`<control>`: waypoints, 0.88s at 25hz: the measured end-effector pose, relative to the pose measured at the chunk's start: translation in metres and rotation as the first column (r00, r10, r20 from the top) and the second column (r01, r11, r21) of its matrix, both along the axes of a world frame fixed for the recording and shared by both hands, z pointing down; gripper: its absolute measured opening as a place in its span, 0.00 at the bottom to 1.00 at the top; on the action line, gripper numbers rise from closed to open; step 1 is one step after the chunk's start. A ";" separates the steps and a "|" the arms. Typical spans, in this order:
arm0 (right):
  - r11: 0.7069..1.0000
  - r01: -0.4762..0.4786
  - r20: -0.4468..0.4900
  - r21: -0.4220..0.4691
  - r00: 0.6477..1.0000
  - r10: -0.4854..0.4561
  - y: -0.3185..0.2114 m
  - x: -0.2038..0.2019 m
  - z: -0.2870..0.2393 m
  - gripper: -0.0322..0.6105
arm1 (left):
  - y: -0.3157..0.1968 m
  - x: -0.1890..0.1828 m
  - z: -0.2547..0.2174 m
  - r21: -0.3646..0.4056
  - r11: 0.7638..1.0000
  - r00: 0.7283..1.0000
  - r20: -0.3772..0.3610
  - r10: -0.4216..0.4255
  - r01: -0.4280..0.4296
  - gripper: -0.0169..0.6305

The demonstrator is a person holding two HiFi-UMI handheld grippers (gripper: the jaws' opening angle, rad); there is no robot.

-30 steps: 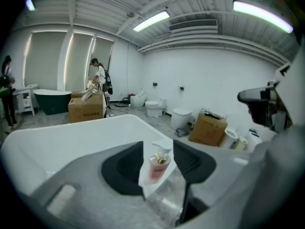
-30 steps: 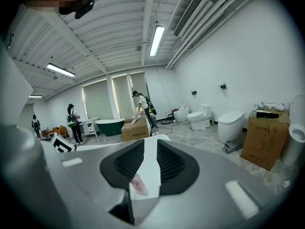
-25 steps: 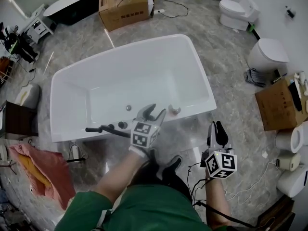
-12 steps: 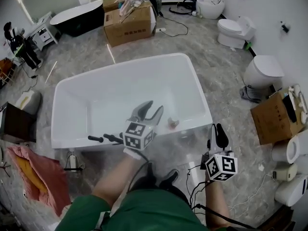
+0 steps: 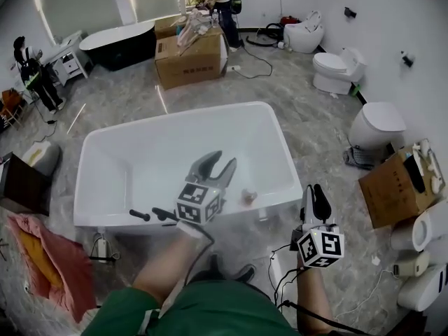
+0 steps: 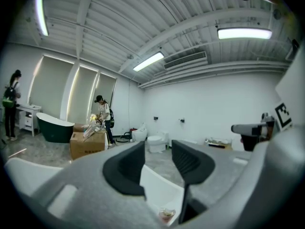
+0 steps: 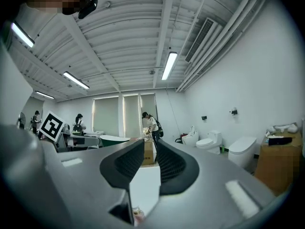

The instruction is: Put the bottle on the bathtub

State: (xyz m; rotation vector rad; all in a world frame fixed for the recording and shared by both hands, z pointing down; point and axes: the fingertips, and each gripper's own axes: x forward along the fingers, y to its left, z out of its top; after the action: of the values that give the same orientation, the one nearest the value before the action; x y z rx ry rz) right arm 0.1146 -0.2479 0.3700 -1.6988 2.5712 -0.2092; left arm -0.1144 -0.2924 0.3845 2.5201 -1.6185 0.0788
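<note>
Both tools are held over the near side of the white bathtub (image 5: 154,161), neither holding anything. The left tool (image 5: 225,157) is above the near rim with its jaws wide apart; its own view (image 6: 158,149) shows only the tub corner and floor through the gap. The right tool (image 5: 313,187) is off the tub's near right corner, over the floor. Its jaws are at a narrow gap with nothing between them (image 7: 150,144).

The bottle (image 5: 248,196) stands upright on the tub's near rim, toward the right end. It is just right of the left tool and apart from both tools. It also shows low in the left gripper view (image 6: 166,215) and at the bottom of the right gripper view (image 7: 138,216), below the jaws in each.

Black faucet handles (image 5: 150,214) sit on the same rim, left of the left tool. A cardboard box (image 5: 189,58) and a dark tub (image 5: 119,44) are beyond the far side. Toilets (image 5: 336,68) line the right wall. A pink cloth (image 5: 42,257) lies on the floor at near left.
</note>
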 end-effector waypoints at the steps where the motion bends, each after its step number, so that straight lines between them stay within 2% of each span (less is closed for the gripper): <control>1: 1.000 0.000 -0.001 0.009 1.000 0.000 0.001 0.000 -0.006 0.18 | 0.001 0.000 -0.007 0.011 1.000 1.000 -0.002 -0.001 0.001 0.30; 14: 0.993 -0.003 -0.008 0.115 1.000 0.004 0.011 0.005 -0.059 0.18 | 0.015 0.014 -0.077 0.149 0.989 0.999 0.041 0.018 -0.024 0.29; 22: 0.992 0.005 -0.016 0.125 1.000 -0.003 0.005 0.006 -0.063 0.18 | 0.009 0.019 -0.079 0.153 0.988 0.999 0.033 0.029 -0.034 0.30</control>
State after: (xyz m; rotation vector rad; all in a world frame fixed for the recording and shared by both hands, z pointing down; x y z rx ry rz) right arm 0.1203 -0.2426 0.3067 -1.6592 2.5397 -0.0339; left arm -0.0955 -0.2837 0.3060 2.6717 -1.6562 -0.0045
